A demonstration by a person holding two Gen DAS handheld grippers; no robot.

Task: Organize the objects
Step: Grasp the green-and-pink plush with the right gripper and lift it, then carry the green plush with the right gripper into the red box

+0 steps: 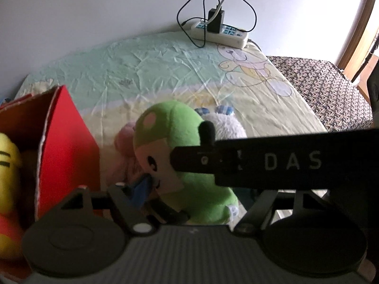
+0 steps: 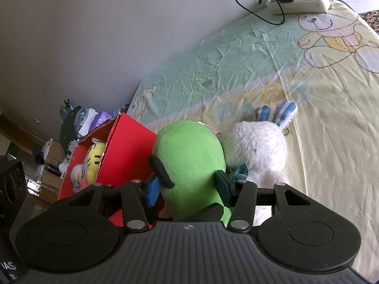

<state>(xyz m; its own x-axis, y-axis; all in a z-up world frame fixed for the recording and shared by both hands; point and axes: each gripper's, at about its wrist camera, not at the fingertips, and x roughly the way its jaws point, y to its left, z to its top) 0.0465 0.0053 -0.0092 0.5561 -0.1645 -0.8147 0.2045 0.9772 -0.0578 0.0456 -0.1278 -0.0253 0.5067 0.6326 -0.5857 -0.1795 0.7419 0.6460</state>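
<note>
A green plush doll sits on a bed covered by a pale green and yellow sheet, wedged between a red cardboard box on one side and a white fluffy rabbit toy with blue checked ears on the other. The right gripper clasps the doll, its blue-padded finger pressing one flank and its black finger the other, the plush bulging between them. In the left wrist view the doll shows its pink-cheeked face, and the left gripper reaches toward it; only its blue-padded finger appears, just beside the face, while the other side is hidden behind the right tool's black bar printed with the letters DAS, so whether the left tongs press the doll or stand released cannot be told. A pink soft toy lies behind the green doll, touching it, next to the box wall. Inside the open box rests a yellow striped plush, its red lower part visible in the left wrist view. At the far edge of the bed, against the white wall, a white power strip carries a black charger with looping black cables. A dark patterned cover lies beside the sheet, and assorted clutter sits beyond the box.
</note>
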